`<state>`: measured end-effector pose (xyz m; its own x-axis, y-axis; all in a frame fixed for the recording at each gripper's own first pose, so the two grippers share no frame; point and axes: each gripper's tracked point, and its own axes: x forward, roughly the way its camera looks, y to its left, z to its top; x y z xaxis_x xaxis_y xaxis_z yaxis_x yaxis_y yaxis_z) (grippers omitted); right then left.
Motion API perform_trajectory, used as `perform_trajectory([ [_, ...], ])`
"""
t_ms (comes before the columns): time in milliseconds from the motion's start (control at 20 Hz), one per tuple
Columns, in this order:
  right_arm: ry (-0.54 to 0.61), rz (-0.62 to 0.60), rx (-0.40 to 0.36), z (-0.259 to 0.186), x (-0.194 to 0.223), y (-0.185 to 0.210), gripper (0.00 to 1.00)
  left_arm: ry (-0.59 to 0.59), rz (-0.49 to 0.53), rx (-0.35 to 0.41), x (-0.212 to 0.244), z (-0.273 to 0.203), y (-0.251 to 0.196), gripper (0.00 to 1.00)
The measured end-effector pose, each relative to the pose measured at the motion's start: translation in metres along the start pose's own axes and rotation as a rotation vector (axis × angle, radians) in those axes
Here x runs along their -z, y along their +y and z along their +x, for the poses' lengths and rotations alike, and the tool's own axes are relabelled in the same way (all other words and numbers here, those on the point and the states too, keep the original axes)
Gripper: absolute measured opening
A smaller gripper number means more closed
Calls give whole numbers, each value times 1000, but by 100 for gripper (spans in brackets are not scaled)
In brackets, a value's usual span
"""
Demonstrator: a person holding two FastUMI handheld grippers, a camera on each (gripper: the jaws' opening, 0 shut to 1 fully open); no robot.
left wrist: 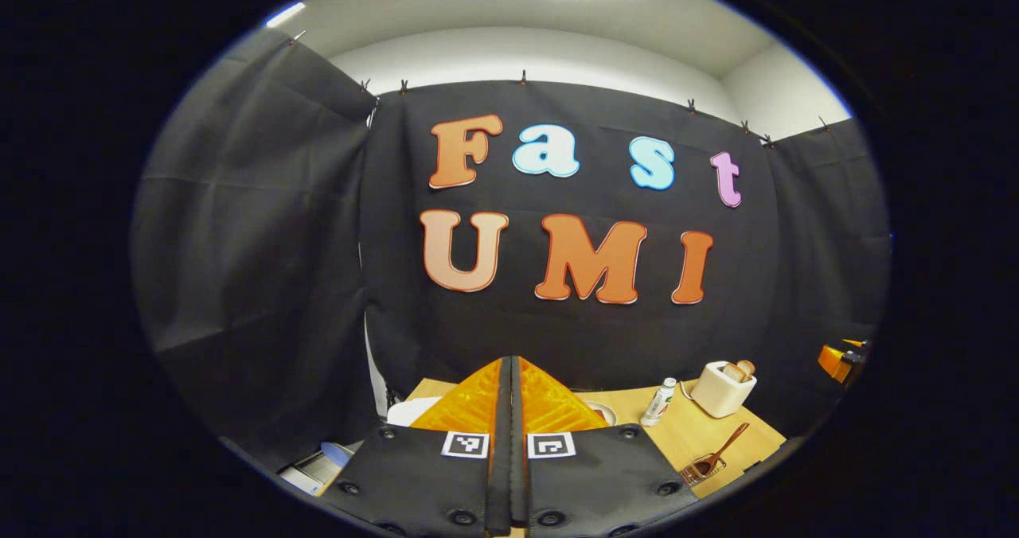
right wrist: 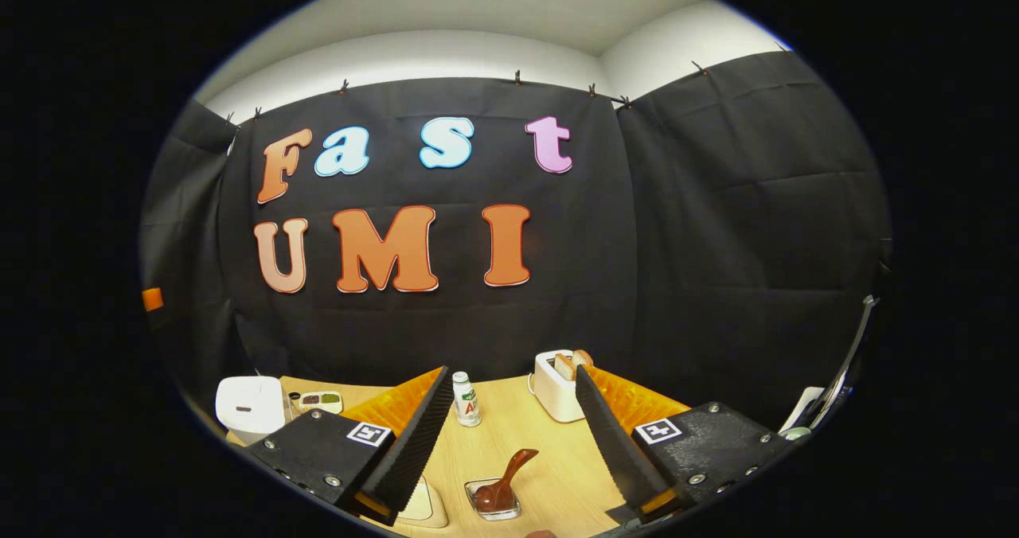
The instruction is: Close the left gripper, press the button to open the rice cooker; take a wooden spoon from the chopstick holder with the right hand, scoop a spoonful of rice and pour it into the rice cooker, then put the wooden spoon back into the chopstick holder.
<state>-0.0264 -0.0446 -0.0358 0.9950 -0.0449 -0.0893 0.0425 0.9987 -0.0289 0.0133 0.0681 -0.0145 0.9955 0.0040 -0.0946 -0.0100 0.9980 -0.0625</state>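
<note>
In the right gripper view the white rice cooker point(right wrist: 249, 404) stands at the table's far left with its lid down. A brown wooden spoon point(right wrist: 509, 474) leans in a small clear holder point(right wrist: 493, 506) near the front, between and below my right gripper's fingers. The right gripper point(right wrist: 511, 379) is open, empty and above the table. In the left gripper view the left gripper point(left wrist: 509, 371) is shut with nothing between its fingers. The spoon point(left wrist: 720, 450) and its holder point(left wrist: 702, 469) lie to its lower right. A white shape point(left wrist: 412, 411) pokes out behind the left finger.
A white toaster point(right wrist: 555, 387) with bread slices and a small white bottle point(right wrist: 466, 399) stand at the back of the wooden table point(right wrist: 549, 474). A small dish point(right wrist: 319, 401) sits beside the rice cooker. A pale object point(right wrist: 423, 508) lies under the right gripper's left finger.
</note>
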Motion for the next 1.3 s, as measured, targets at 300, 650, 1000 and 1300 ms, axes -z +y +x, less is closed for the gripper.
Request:
perform_trajectory([
  [300,23,31,2,6,14,-5,96,208,-24,76,61,43,13,4],
  [650,67,14,52,9,31,-23,96,416,-14,66,157,84,23,4],
  [1000,123,-29,120,7,49,-38,96,515,-46,76,207,119,30,4],
  [1300,136,-13,130,1,55,-37,96,566,-66,84,233,129,41,4],
])
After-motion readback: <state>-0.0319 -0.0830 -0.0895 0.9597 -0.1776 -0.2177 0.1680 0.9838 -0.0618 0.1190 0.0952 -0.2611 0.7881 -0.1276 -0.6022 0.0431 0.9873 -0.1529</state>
